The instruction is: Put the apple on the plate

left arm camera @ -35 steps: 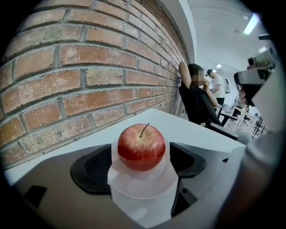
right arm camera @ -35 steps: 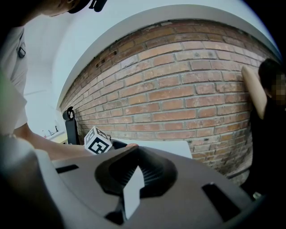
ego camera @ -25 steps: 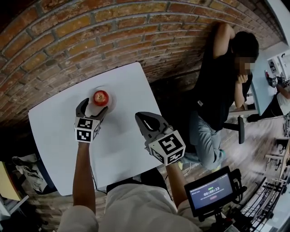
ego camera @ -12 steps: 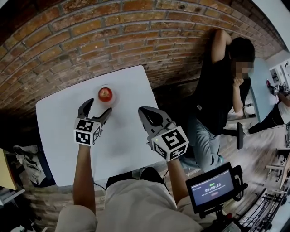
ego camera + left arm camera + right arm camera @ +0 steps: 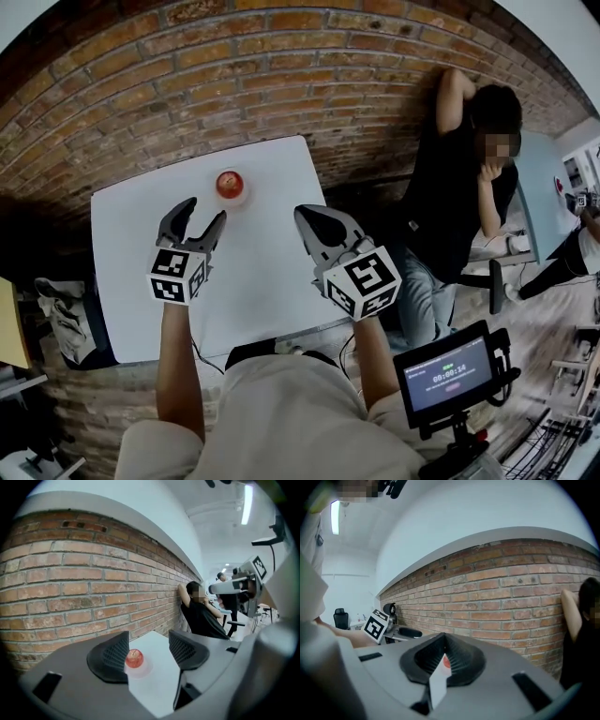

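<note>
Resting on plate (image 5: 247, 196): red apple (image 5: 229, 183); left claw (image 5: 206, 208) apart, narrowing, empty; right claw (image 5: 305, 214) together.

Glossy, smooth red apple (image 5: 229, 182) on a smooth pale plate (image 5: 243, 195). The table (image 5: 262, 281) is smooth matt white. At its twelve o'clock stands a rough brick wall (image 5: 234, 84). The left hand-held gripper (image 5: 148, 638) has matt dark ribbed pads (image 5: 115, 653).

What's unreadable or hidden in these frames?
Apple, right gripper view: the shut right claw hides all but a red sliver.
Plate, head view: pale on the white table, rim too faint to trace.
Monitor, head view: screen text too small to read.
</note>
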A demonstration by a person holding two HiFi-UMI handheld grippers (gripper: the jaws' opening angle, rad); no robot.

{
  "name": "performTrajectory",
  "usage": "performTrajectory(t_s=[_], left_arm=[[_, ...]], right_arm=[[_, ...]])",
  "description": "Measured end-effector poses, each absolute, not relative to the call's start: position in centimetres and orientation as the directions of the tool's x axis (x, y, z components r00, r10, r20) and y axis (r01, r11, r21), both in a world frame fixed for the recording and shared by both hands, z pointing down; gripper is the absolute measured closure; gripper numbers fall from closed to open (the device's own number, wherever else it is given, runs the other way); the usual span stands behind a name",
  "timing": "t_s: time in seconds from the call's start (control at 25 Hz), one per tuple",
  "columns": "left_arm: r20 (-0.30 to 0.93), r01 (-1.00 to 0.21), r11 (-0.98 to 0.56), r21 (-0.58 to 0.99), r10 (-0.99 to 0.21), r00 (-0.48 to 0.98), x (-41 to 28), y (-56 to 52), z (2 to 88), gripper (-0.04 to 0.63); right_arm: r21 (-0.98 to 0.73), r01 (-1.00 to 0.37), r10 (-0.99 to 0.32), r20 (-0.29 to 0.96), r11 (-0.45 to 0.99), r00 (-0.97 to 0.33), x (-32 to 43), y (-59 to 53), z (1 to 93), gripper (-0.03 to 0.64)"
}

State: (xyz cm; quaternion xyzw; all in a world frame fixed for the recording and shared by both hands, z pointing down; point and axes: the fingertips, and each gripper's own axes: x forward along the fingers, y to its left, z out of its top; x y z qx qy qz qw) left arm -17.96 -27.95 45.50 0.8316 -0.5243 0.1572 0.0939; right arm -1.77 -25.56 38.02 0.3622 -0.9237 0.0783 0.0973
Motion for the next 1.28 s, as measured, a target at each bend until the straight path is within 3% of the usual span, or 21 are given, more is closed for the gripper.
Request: performTrajectory(t_s=[0.16,0.36,0.48,0.64,1.28], left_arm=[[0.304,-0.916,-0.401,-0.015,-0.874,0.378,-18.9,-26.5,43.0,0.357],[0.228,-0.923,-0.384,-0.009,-0.900,0.372,-18.8,-24.3,39.9,0.357],[0.185,-0.929,-0.370,-0.010,-0.914,0.362,-19.1,-23.2,38.5,0.407],[0.144,-0.932,-0.361,-0.021,-0.924,0.354,-19.1,-22.0,37.4,0.416],[0.051,-0.957,-0.286,-0.047,-0.958,0.283,-19.3,-18.2,34.1,0.575]], right_arm=[[-0.048,-0.667,-0.645,0.215,0.743,-0.734,-2.5,-25.1,36.8,0.612],[-0.015,-0.646,-0.631,0.191,0.764,-0.751,-3.5,-23.8,35.1,0.612],[0.000,-0.634,-0.624,0.177,0.774,-0.761,-4.1,-23.1,34.4,0.612],[0.021,-0.616,-0.612,0.151,0.787,-0.776,-4.5,-22.3,33.6,0.612],[0.040,-0.555,-0.556,0.119,0.831,-0.823,-5.8,-19.6,31.9,0.612]])
